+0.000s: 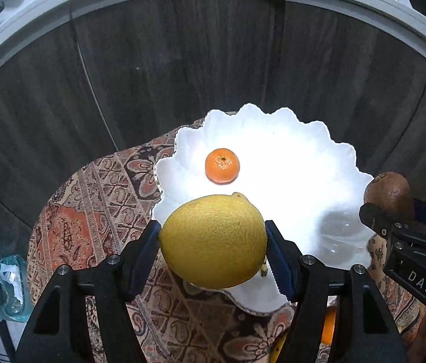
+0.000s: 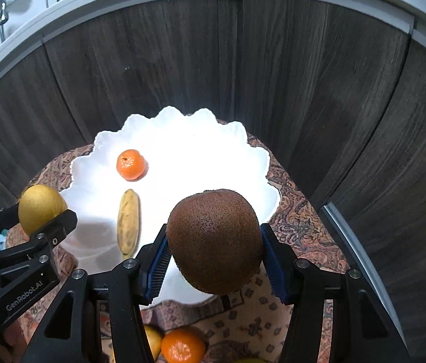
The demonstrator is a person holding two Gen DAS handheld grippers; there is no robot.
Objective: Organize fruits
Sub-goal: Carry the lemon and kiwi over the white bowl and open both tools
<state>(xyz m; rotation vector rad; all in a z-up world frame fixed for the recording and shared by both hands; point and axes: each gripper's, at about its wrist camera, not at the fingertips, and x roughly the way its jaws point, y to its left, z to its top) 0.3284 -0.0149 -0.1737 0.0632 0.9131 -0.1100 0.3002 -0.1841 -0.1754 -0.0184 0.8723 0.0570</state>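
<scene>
We are pinching a lemon (image 1: 213, 242) in the left fingers (image 1: 152, 242) and a kiwi (image 2: 214, 240) in the right fingers (image 2: 160, 267) above the bowl (image 2: 213, 151), risking them rolling into the mandarin (image 2: 130, 164) and banana (image 2: 128, 220) beyond our fingertips.

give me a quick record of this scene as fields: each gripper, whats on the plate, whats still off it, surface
left gripper: shut on lemon, over the plate's near edge
right gripper: shut on kiwi, over the plate's near edge
plate: white, scalloped rim
on plate: tangerine, small banana
off plate: second tangerine and a yellowish fruit on the cloth
surface: patterned cloth
backdrop: dark wood cabinet doors
</scene>
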